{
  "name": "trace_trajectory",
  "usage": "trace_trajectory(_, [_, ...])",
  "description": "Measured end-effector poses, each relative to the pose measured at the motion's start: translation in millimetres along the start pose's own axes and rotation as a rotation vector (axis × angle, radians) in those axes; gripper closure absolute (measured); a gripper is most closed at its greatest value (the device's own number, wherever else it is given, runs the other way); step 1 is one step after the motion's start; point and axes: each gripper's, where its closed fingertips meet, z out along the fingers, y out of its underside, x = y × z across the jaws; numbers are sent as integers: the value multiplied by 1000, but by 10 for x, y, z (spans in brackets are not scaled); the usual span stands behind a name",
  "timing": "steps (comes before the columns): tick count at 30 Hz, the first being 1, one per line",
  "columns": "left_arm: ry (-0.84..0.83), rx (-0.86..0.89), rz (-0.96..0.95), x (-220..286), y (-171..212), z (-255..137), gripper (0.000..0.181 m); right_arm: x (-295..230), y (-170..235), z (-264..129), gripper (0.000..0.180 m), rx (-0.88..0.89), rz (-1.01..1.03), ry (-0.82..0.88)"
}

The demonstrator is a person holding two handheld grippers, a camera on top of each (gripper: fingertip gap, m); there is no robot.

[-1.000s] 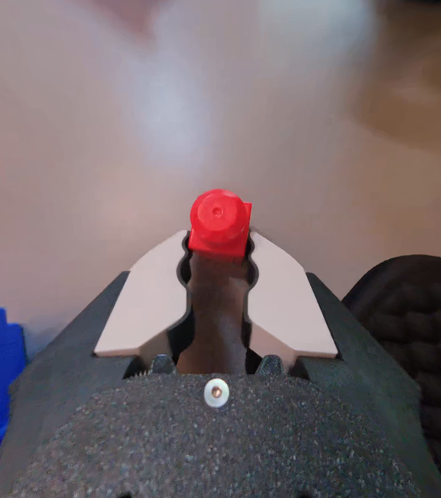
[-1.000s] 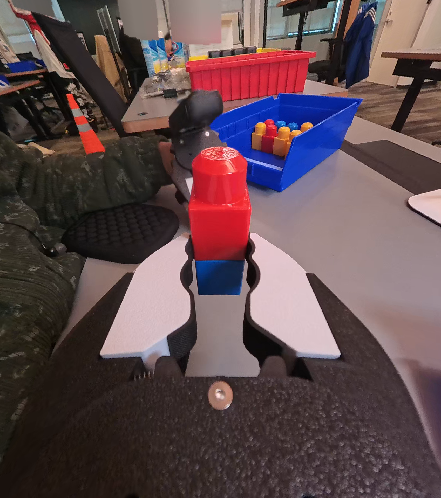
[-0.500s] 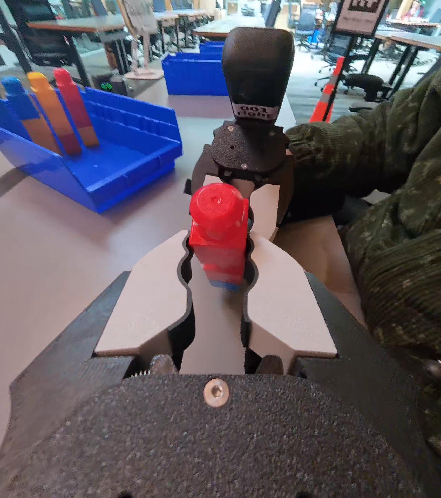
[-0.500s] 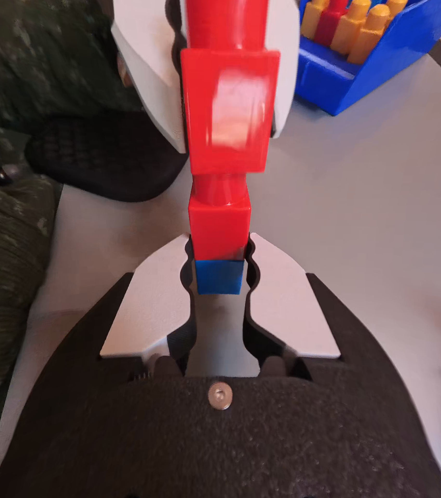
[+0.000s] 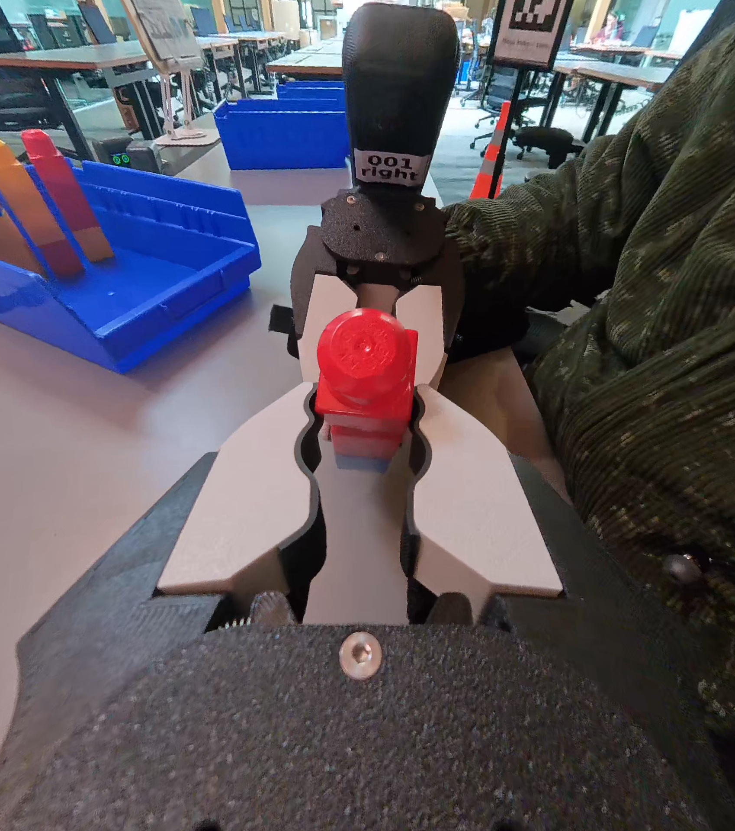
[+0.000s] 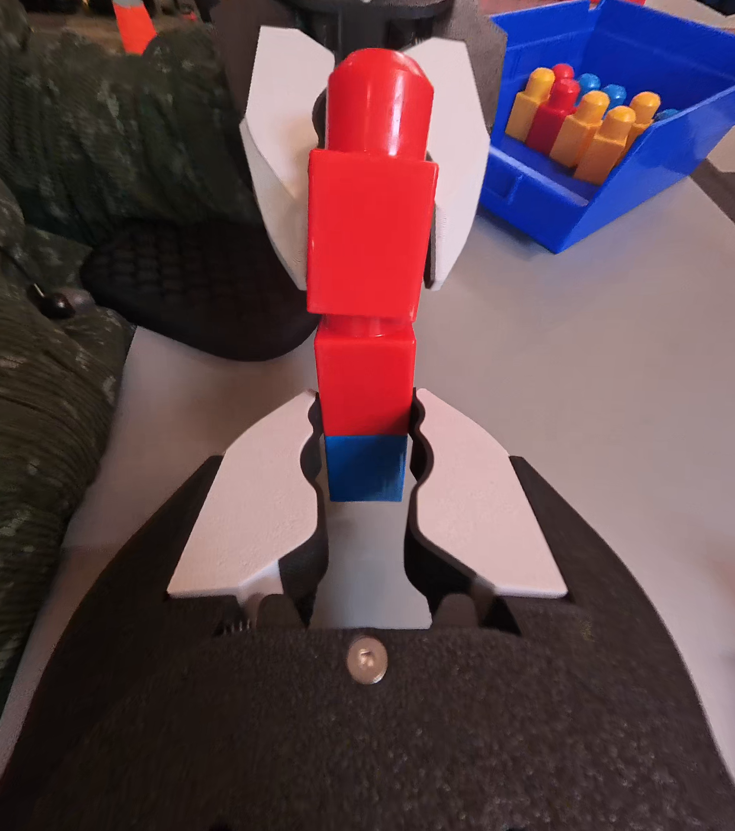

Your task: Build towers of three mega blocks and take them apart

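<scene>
My left gripper [image 5: 365, 395] is shut on the top red block [image 5: 363, 359]. In the right wrist view this gripper [image 6: 367, 279] comes in from above with the same red block [image 6: 370, 234] between its white fingers. The block sits on the stud of a second red block [image 6: 363, 382], and a strip of stud still shows between them. My right gripper [image 6: 365, 400] is shut on that lower red block, which sits on a blue block [image 6: 365, 467]. The stack is upright over the grey table [image 6: 581, 404]. One of the right gripper's fingers [image 5: 424, 310] faces me in the left wrist view.
A blue bin [image 6: 626, 216] with several loose yellow, red and blue blocks stands at the far right. Another blue bin [image 5: 167, 323] holds leaning towers [image 5: 60, 202]. A black pad [image 6: 194, 288] and a person's green sleeve [image 5: 671, 314] lie beside the stack. My hands' fingertips stand some 5 cm from each other.
My left gripper has swung over with the red block and brought it down onto the red-and-blue stack in my right gripper. The gap at the stud has narrowed.
</scene>
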Motion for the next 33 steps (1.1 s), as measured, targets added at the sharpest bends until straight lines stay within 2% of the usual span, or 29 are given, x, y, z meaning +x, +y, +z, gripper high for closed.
trace_trajectory(8, [-82, -82, 44, -92, 132, 11, 143, 78, 34, -1, 144, -30, -1, 69])
trace_trajectory(21, [-71, -52, 32, -96, 162, 15, 143, 77, 48, -13, 144, -26, -10, 66])
trace_trajectory(24, [-90, 54, 30, -140, 31, -11, 143, 120, -53, -46, 143, 29, 7, 73])
trace_trajectory(26, [-81, 99, -23, -169, -19, -24, 126, 158, -184, -118, 143, 110, 22, 84])
trace_trajectory(28, [-55, 132, -57, -151, -40, 7, 121, 195, -288, -208, 143, 201, 60, 76])
trace_trajectory(31, [-54, 150, -28, -90, -88, 121, 125, 150, -368, -249, 143, 296, 120, -9])
trace_trajectory(33, [-69, 158, -15, -77, -120, 177, 136, 101, -330, -183, 143, 282, 127, -47])
